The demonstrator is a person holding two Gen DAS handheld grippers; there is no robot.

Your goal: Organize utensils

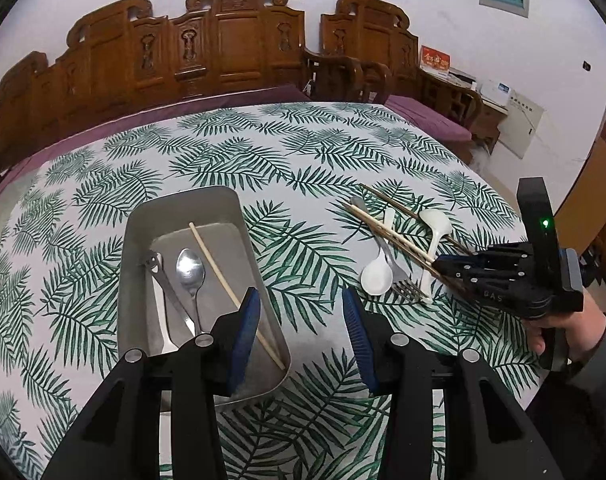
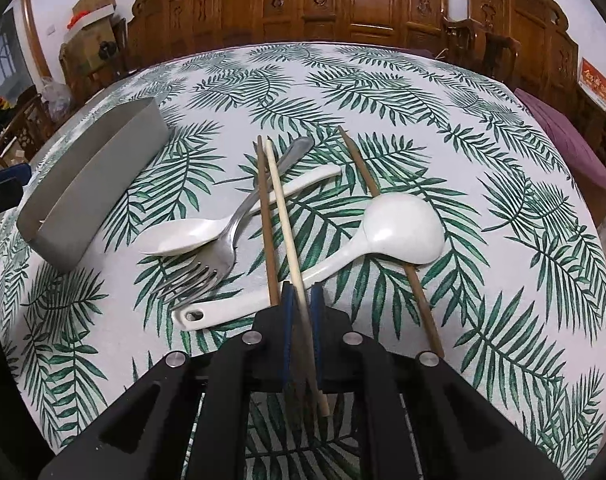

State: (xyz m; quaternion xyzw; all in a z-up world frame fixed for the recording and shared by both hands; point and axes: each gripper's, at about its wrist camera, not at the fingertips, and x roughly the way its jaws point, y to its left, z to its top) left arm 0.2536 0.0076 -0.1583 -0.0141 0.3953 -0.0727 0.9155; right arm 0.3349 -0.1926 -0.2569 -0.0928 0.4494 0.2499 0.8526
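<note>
While the right gripper is clenched on a pale chopstick, its blue pads pressed against the stick's near end, a dark chopstick lies just beside that stick and appears to run into the same narrow gap; whether it is also pinched cannot be told. Landmark: the metal tray. All loose utensils lie in one heap to the right of the tray on the leaf-print tablecloth. Outward from the clenched jaws, the heap comprises a long-handled white spoon, whose handle passes under both chopsticks; a steel fork resting across a second white spoon; and a further dark chopstick on the side of the heap farthest from the tray, passing beneath the large spoon's bowl. The left gripper hangs released over the tray's near right corner, with nothing between its pads. Inside the tray lie a steel spoon, a flat steel utensil and one pale chopstick, the last leaning diagonally across the floor. Judged progress: three pieces sorted, six remaining outside, one of which is in the grasp and not yet lifted clear; roughly a third complete.
</note>
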